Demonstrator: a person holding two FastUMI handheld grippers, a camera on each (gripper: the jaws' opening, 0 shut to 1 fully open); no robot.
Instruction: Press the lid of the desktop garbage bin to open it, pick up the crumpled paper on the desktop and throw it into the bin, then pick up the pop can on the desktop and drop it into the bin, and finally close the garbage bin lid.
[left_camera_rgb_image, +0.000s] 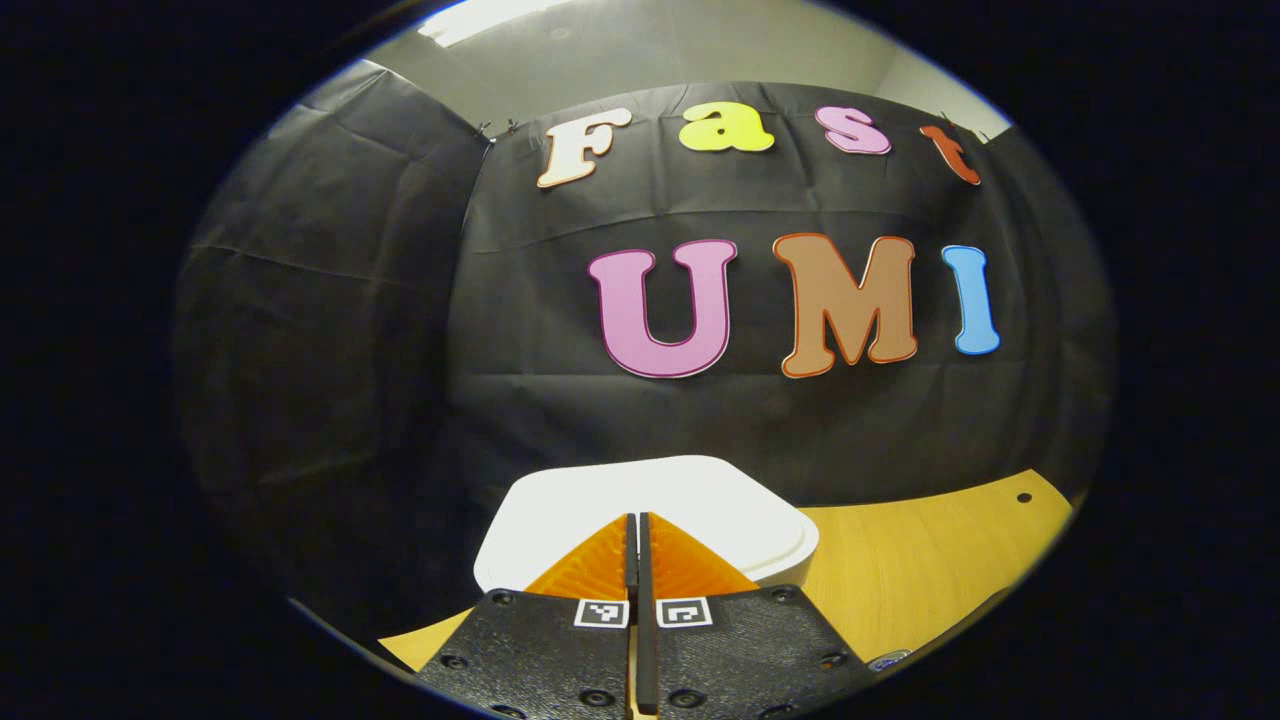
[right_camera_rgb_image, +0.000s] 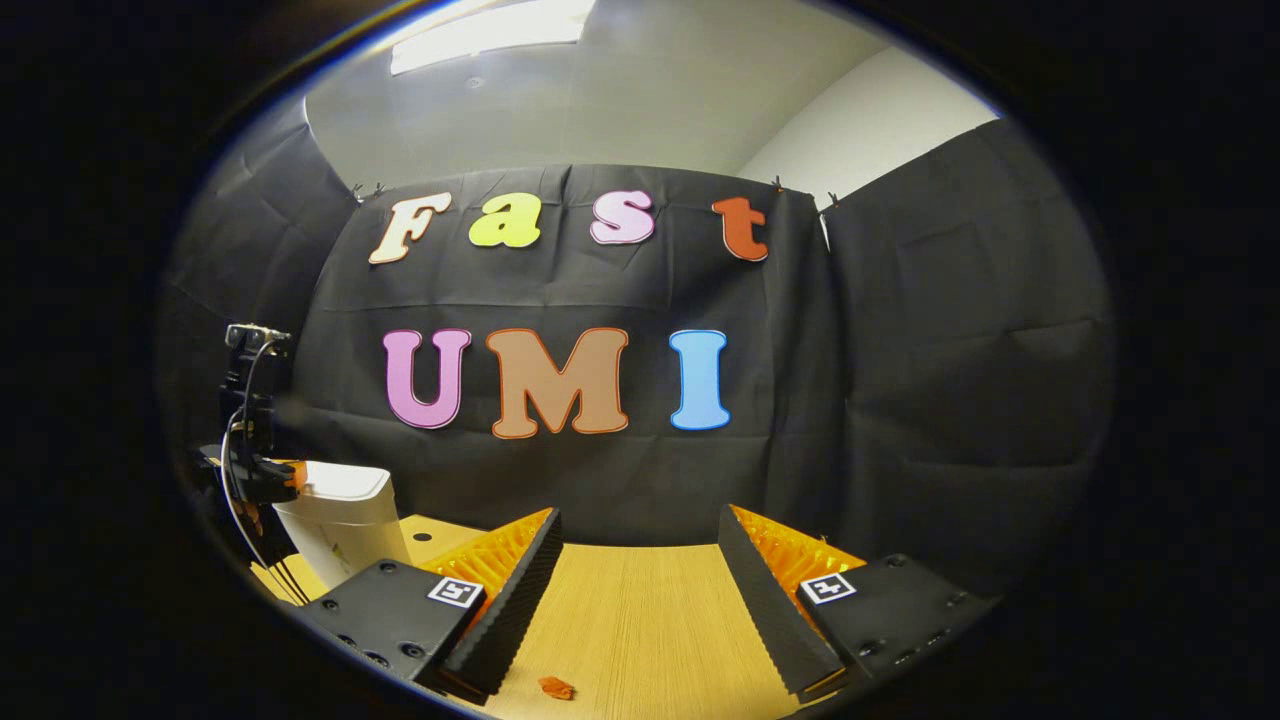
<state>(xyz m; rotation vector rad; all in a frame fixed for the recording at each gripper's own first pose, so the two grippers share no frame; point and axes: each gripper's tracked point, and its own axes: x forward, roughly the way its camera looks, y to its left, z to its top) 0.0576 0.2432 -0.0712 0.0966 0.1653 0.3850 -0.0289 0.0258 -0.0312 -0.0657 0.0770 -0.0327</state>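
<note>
The white desktop bin (left_camera_rgb_image: 700, 505) stands right in front of my left gripper (left_camera_rgb_image: 637, 520), whose fingers are shut together with nothing between them, tips over the bin's closed lid. In the right gripper view the same bin (right_camera_rgb_image: 345, 525) stands at the far left with the left gripper (right_camera_rgb_image: 290, 478) at its lid edge. My right gripper (right_camera_rgb_image: 638, 530) hangs open above the wooden table (right_camera_rgb_image: 640, 620), nothing between its fingers. A round metallic rim, perhaps the pop can's top (left_camera_rgb_image: 888, 659), peeks out at the lower right of the left gripper view.
A small orange scrap (right_camera_rgb_image: 556, 687) lies on the table below my right gripper. The table has a small hole (left_camera_rgb_image: 1023, 497) near its far right edge. Black cloth walls close in the booth behind and on both sides.
</note>
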